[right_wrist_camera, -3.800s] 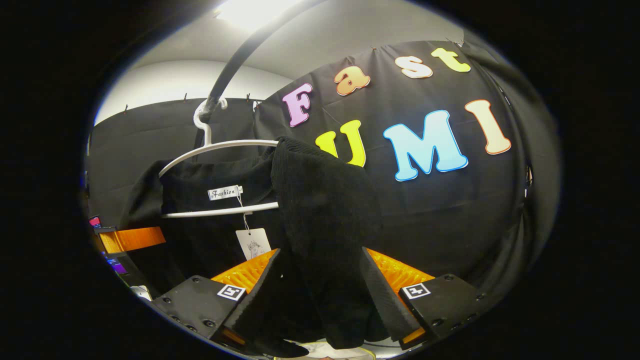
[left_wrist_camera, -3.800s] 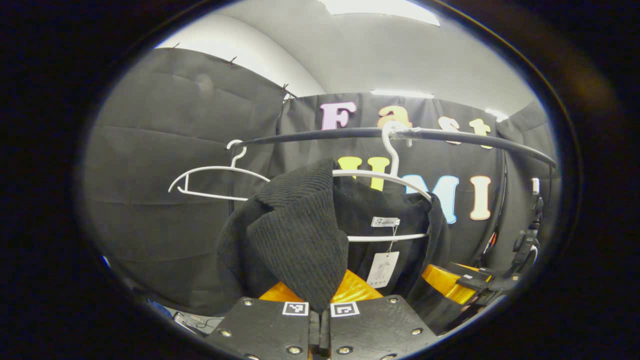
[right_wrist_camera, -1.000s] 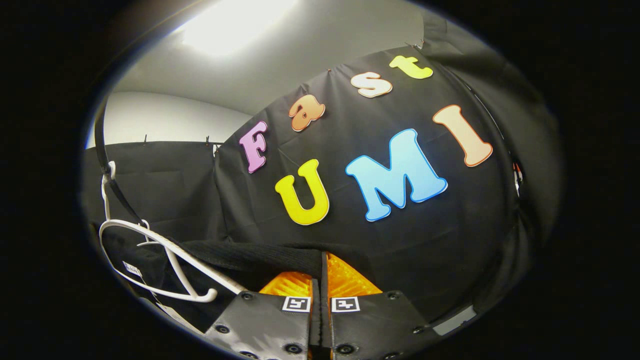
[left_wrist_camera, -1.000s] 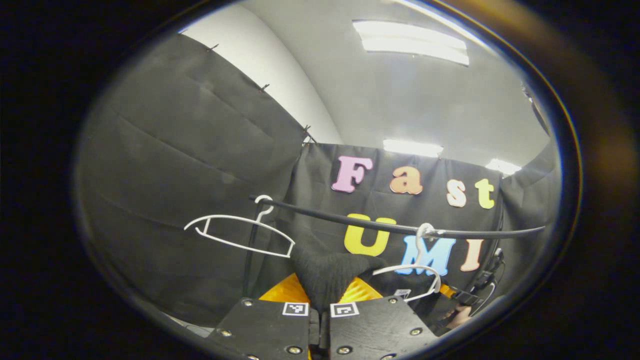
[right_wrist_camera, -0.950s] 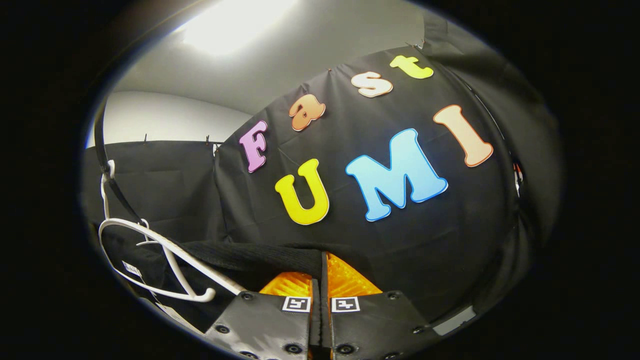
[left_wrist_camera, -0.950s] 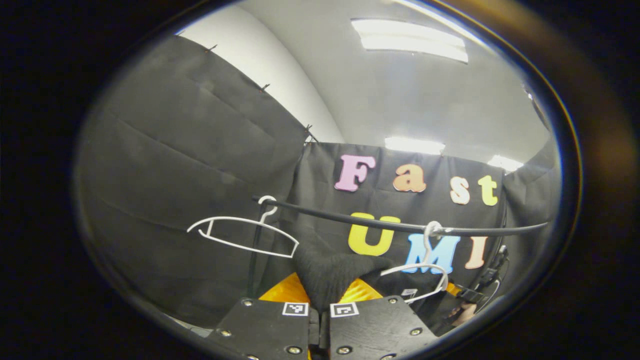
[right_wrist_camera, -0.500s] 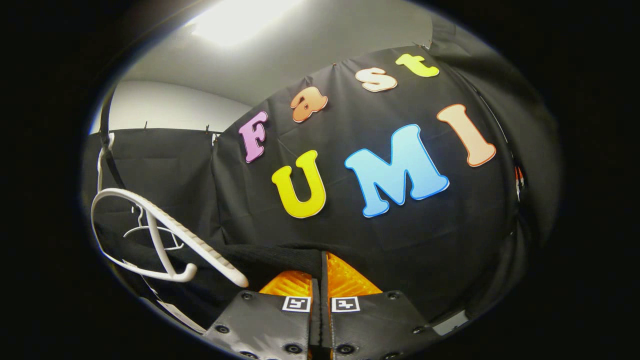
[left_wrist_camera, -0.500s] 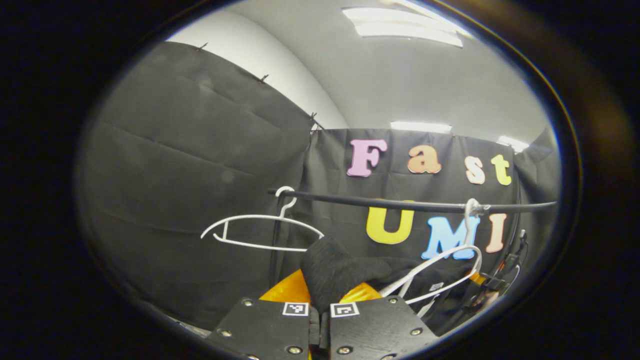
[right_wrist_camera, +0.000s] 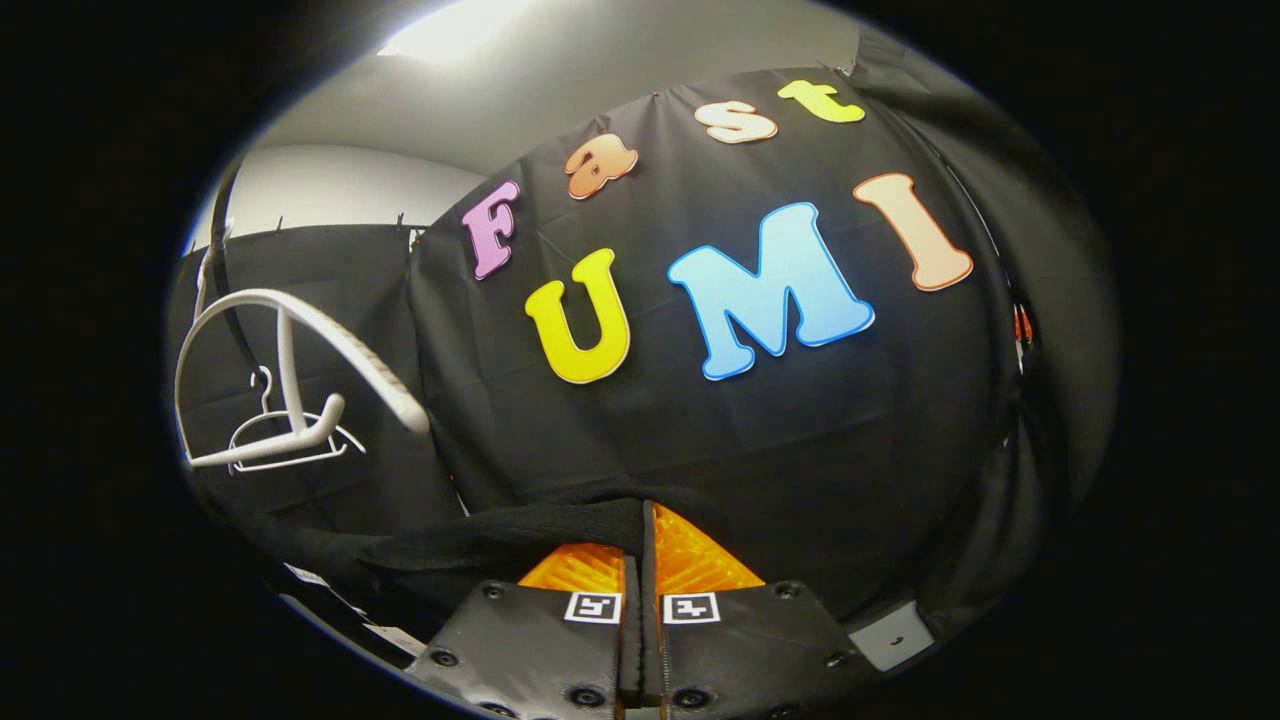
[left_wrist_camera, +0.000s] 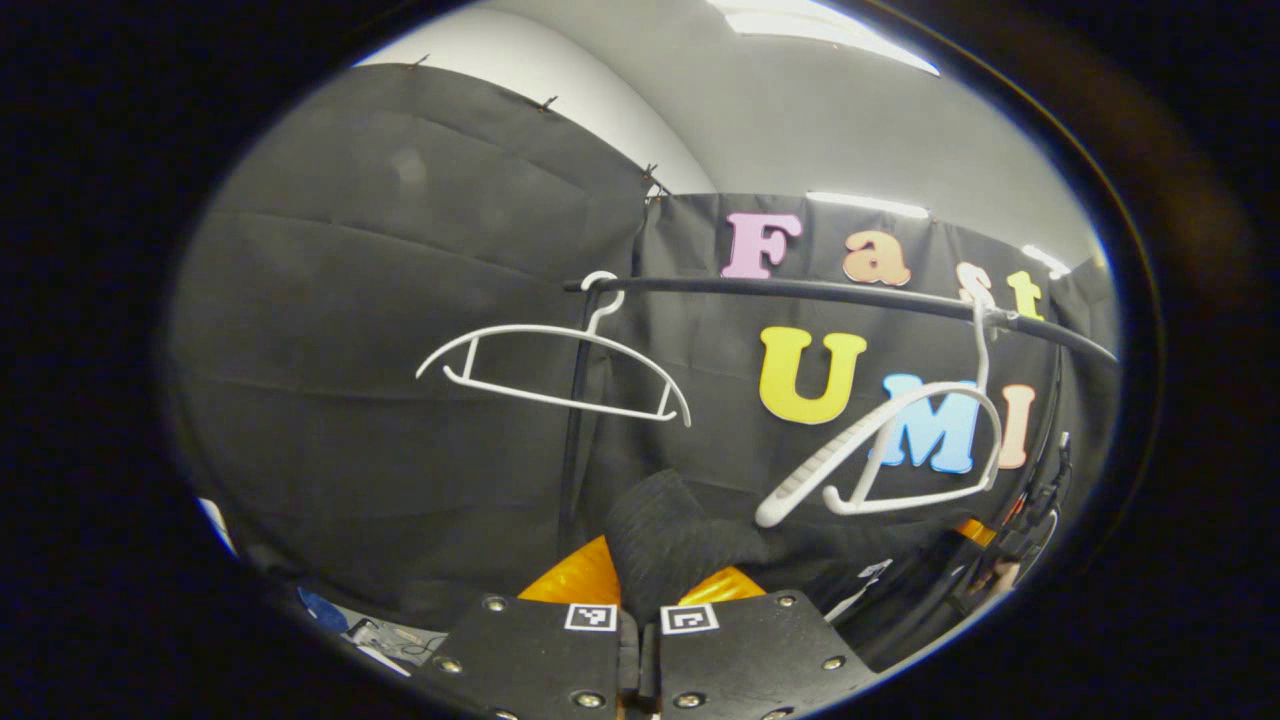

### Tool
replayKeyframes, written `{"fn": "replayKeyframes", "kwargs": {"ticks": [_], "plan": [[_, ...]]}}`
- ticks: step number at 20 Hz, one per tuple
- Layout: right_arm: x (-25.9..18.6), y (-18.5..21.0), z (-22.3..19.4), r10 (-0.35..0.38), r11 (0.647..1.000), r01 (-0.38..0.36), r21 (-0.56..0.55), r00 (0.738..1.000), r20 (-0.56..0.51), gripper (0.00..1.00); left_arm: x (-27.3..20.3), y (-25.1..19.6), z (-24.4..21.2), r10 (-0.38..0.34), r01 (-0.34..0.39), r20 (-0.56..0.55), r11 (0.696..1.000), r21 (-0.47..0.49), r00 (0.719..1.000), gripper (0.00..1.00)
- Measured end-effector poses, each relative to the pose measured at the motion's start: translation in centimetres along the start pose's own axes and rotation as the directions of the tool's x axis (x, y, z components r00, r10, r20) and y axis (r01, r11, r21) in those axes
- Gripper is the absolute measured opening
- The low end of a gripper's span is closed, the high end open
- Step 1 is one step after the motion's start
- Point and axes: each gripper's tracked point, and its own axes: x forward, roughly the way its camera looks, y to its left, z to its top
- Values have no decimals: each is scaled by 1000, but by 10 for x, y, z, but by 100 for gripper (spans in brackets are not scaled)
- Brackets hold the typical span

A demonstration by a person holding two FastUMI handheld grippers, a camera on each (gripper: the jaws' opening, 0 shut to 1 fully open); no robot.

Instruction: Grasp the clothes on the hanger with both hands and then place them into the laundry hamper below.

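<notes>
In the left gripper view, the left gripper has its two fingers pressed together on a bunched fold of the black knitted sweater. The sweater hangs below the rail and stretches off to the right, where a small white tag shows on it. Above it, a white hanger hangs tilted from the rail with nothing on it; one end points down toward the sweater. A second white hanger, also bare, hangs farther left on the same rail.

In the right gripper view, the right gripper is closed tight on a thin edge of the sweater, which runs off to the left as a dark band. The tilted hanger is up at the left, clear of the cloth, with the other hanger small behind it.

The laundry hamper cannot be seen from here.
</notes>
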Motion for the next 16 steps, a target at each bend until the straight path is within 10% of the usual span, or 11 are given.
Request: {"fn": "replayKeyframes", "kwargs": {"ticks": [9,16], "plan": [[-82,-7,-50,-94,995,88,-53,990,-108,1,-38,26,-64,-21,21,-128,1000,-2,992,1],[-171,8,-54,-240,969,230,-92,964,-117,1,-47,3,-95,-208,228,-220,971,70,953,1]]}}
